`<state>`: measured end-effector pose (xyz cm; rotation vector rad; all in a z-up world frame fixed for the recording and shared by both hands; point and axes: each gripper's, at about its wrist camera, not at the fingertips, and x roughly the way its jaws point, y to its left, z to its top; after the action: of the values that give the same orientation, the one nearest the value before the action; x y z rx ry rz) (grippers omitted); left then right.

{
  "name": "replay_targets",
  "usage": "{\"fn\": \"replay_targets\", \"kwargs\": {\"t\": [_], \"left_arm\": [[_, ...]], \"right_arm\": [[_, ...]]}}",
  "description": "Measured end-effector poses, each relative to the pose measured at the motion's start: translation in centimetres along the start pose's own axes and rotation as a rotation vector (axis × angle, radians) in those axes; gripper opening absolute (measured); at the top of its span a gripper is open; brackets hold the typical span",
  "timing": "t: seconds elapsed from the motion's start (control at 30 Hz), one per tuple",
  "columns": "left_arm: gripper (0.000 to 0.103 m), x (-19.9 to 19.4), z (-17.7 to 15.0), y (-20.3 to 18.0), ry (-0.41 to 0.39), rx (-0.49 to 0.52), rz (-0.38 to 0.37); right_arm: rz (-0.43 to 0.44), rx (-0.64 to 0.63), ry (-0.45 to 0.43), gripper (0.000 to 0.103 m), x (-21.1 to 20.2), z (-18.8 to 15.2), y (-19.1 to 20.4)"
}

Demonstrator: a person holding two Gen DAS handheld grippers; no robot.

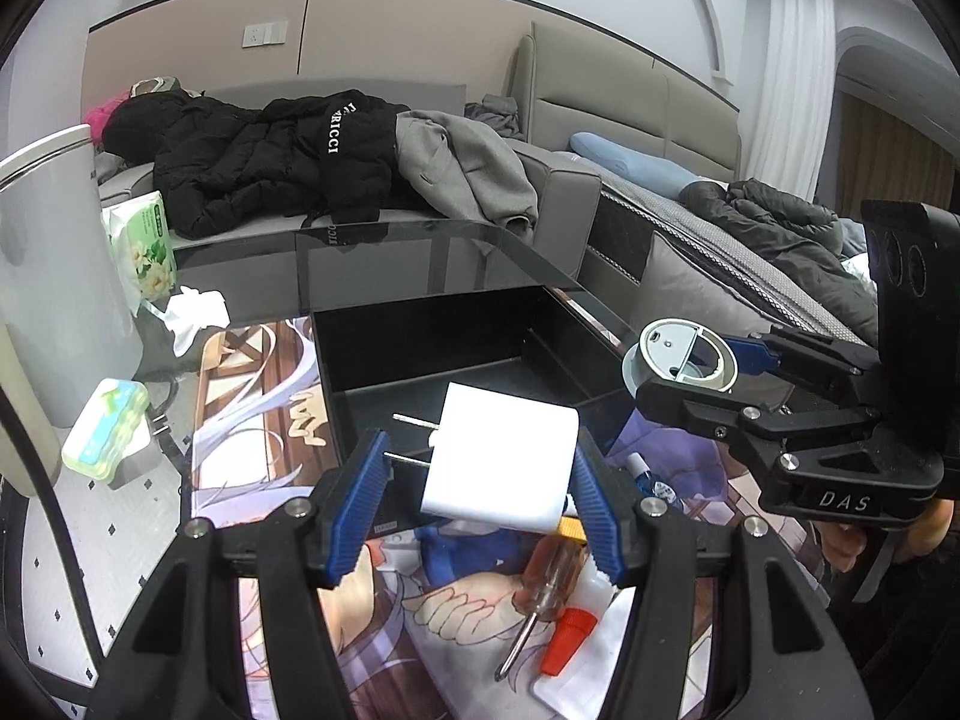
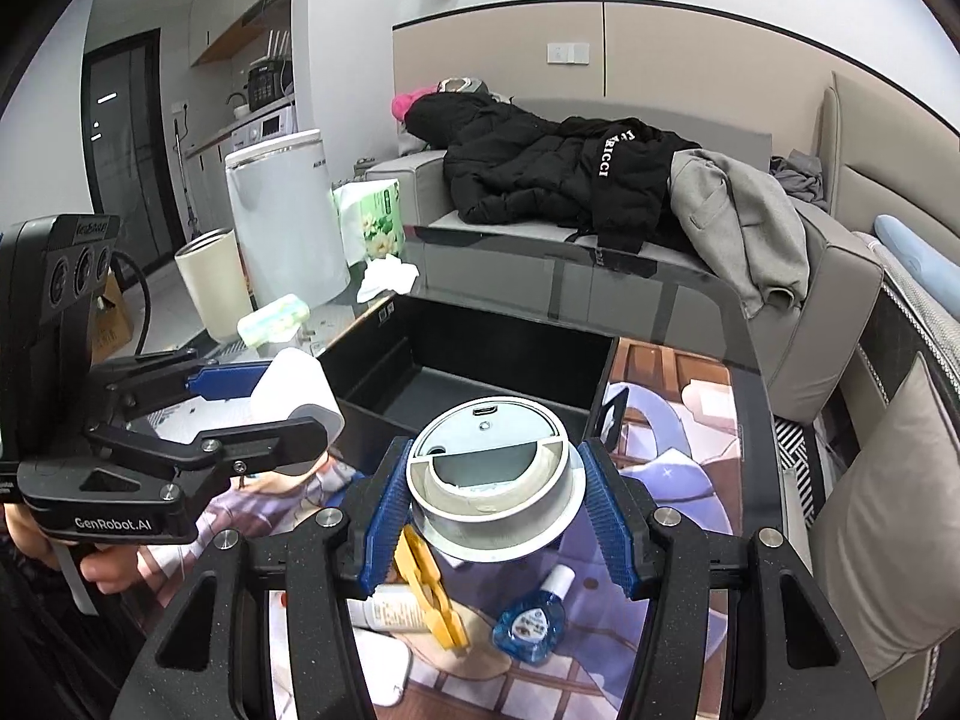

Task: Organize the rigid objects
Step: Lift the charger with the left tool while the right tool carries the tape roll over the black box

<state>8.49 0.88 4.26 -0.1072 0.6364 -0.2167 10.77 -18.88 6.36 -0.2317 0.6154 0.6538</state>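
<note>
Left wrist view: the left tool point(image 1: 477, 495) has its blue pads closed on a white plug adapter point(image 1: 501, 459), prongs pointing left, held above the near edge of the black tray point(image 1: 420, 336). Below this tool lie a clear-handled screwdriver point(image 1: 543, 588) and an orange cap point(image 1: 567, 639) on the printed mat point(image 1: 264, 420) covering the surface. Right wrist view: the right tool point(image 2: 498, 504) grips a round grey-and-white device point(image 2: 492, 468) by its sides, just short of the tray. Beneath it sit a yellow clip point(image 2: 429, 588) and a blue bottle point(image 2: 531, 624).
</note>
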Motion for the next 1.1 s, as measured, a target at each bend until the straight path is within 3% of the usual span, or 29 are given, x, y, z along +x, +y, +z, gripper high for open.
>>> {"fn": "replay_targets", "kwargs": {"t": [0.7, 1.1], "left_arm": [[0.059, 2.7, 2.6, 1.1, -0.051, -0.053, 0.029], [0.059, 4.3, 2.4, 2.1, -0.041, -0.060, 0.088]], "right_arm": [[-0.002, 0.075, -0.039, 0.056, 2.8, 2.6, -1.0], [-0.026, 0.115, -0.016, 0.056, 4.9, 2.7, -2.0]]}}
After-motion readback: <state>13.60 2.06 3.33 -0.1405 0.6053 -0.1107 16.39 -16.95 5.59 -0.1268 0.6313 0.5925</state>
